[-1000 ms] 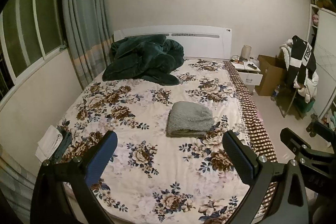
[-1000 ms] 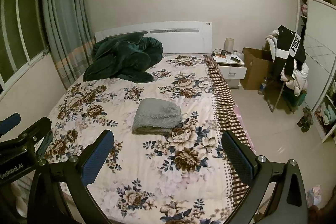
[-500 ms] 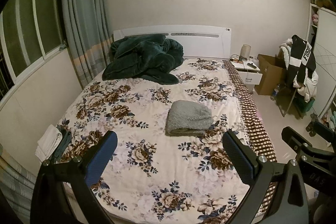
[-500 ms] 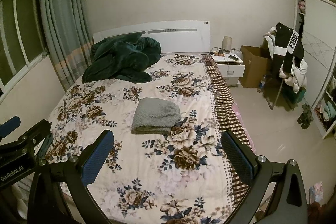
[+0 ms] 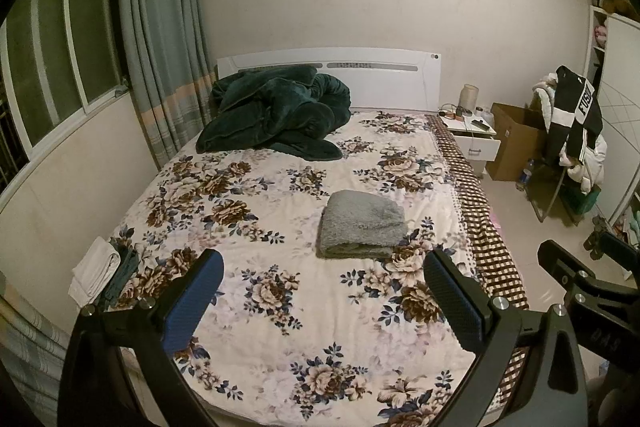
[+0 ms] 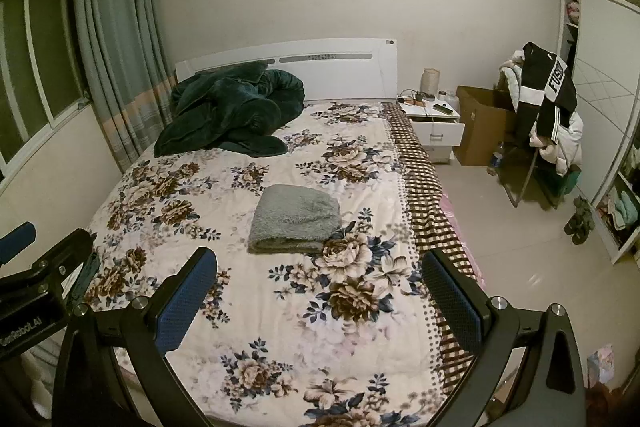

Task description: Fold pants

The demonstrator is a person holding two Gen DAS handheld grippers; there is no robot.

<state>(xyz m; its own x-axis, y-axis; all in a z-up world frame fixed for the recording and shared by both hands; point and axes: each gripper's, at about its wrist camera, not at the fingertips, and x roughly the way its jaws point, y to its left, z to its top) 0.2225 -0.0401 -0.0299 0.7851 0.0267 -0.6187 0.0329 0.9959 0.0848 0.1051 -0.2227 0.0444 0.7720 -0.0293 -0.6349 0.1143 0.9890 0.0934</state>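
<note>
Grey fleece pants (image 5: 362, 225) lay as a compact folded bundle mid-bed, on the floral bedspread (image 5: 280, 307), slightly toward the checked right edge. Fold looked done; nothing obvious left except maybe tidying. Left hand-held gripper (image 5: 320, 297) and right hand-held gripper (image 6: 318, 293) both hovered over the foot of the bed, well short of the bundle, jaws spread wide, holding nothing. Dark green blanket (image 5: 276, 113) heaped by the headboard.

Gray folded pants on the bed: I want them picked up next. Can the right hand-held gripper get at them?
Probably yes: the gray folded pants lie alone on the quilt, and the open right hand-held gripper faces them with nothing between.
</note>
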